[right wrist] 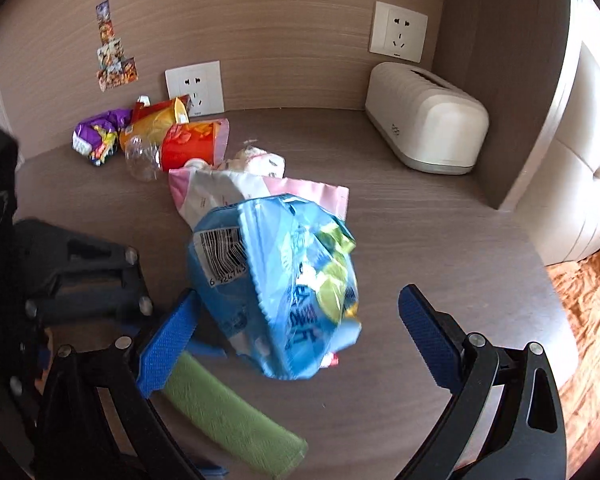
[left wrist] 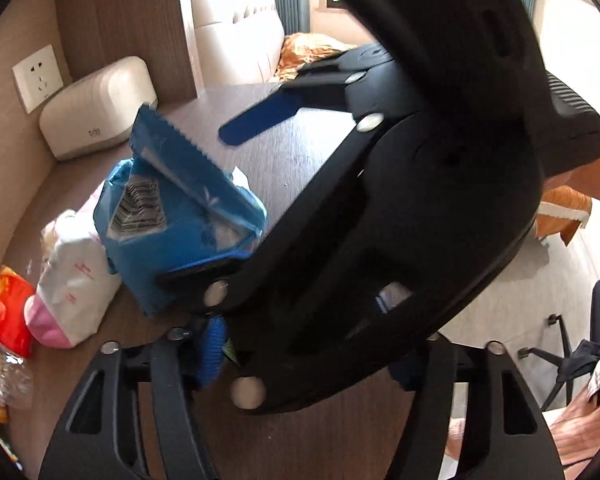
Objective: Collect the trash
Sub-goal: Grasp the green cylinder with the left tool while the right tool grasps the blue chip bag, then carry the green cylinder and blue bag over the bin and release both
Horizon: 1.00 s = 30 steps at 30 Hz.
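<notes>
A blue snack bag (right wrist: 276, 288) with a barcode is held up off the brown table (right wrist: 440, 240). In the left wrist view the blue bag (left wrist: 180, 216) rises from my left gripper (left wrist: 212, 344), whose blue pads are shut on its lower end. My right gripper (right wrist: 296, 332) is open, its blue fingers (right wrist: 168, 340) on either side of the bag, not touching it. The right gripper's black body (left wrist: 400, 220) fills most of the left wrist view. A pink-and-white bag (right wrist: 228, 192) lies behind.
Orange, red and purple wrappers (right wrist: 152, 132) and a clear bottle (right wrist: 142, 156) lie by the back wall. A white tissue box (right wrist: 424, 120) stands at the back right. A green cloth (right wrist: 236, 412) lies under the right gripper. The table edge (right wrist: 556, 320) curves at right.
</notes>
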Each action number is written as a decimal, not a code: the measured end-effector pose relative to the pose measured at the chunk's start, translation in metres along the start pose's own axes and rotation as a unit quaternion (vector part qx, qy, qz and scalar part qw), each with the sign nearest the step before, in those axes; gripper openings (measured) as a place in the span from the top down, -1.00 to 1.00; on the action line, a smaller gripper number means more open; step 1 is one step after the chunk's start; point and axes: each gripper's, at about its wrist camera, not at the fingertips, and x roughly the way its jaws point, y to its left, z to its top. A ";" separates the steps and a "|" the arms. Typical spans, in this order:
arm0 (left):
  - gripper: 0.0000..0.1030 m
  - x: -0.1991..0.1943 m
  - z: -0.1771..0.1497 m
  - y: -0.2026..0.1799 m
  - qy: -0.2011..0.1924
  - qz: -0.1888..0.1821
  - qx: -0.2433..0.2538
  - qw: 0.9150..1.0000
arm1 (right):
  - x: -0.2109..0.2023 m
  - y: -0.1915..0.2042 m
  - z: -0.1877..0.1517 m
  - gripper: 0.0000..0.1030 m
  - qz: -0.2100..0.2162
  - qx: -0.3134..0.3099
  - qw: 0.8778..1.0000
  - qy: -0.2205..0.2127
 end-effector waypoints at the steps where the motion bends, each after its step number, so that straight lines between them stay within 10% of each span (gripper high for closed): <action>1: -0.06 0.000 0.001 0.000 -0.002 0.000 -0.002 1.000 | 0.002 0.000 0.000 -0.39 0.002 0.005 1.000 0.002; 7: 0.44 -0.005 -0.003 0.000 -0.007 0.008 -0.012 1.000 | -0.004 -0.001 -0.002 -0.24 -0.003 0.032 0.999 -0.012; 30: 0.51 -0.047 0.005 -0.052 -0.015 0.061 -0.009 0.998 | -0.112 -0.025 -0.053 -0.24 -0.084 0.085 0.992 -0.046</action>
